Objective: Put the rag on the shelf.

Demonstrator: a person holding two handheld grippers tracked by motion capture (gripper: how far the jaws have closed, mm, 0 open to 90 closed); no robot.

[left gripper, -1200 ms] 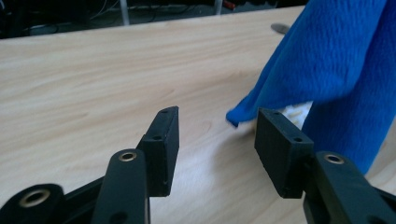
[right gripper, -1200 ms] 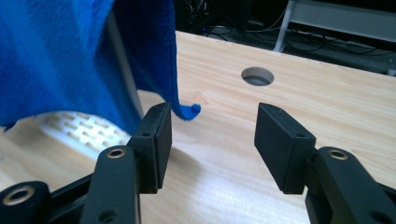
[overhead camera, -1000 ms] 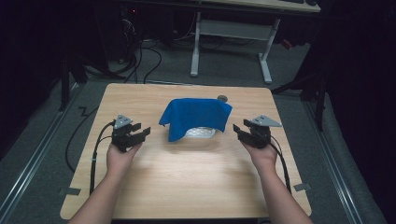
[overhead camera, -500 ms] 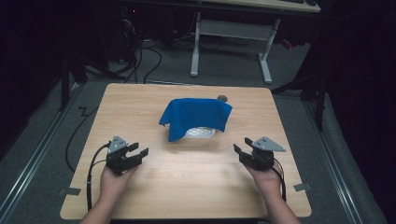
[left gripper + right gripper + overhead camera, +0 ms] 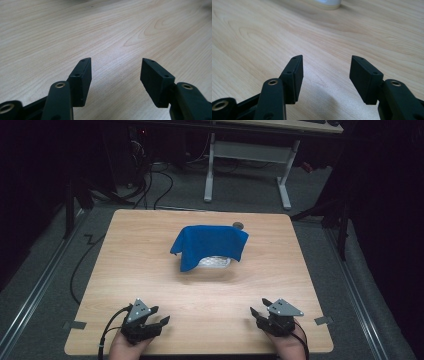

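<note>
A blue cloth (image 5: 210, 245) is draped over a white container (image 5: 215, 262) in the middle of the wooden table (image 5: 150, 250). Near the table's front left corner my left gripper (image 5: 159, 316) stands open, nothing between its jaws. Its own view shows the left gripper (image 5: 115, 61) low over bare wood. My right gripper (image 5: 259, 306) is open near the front right corner, also holding nothing. In the right gripper view the right gripper (image 5: 325, 58) faces the wood, with the base of the white container (image 5: 328, 3) at the top edge.
A small dark round object (image 5: 238, 225) lies on the table just behind the cloth. Cables (image 5: 85, 265) trail on the floor at the left. A white-legged desk (image 5: 245, 165) stands beyond the table's far edge.
Both grippers have drawn back from beside the cloth-covered container to the front edge of the table, staying open. The cloth and container have not moved.
</note>
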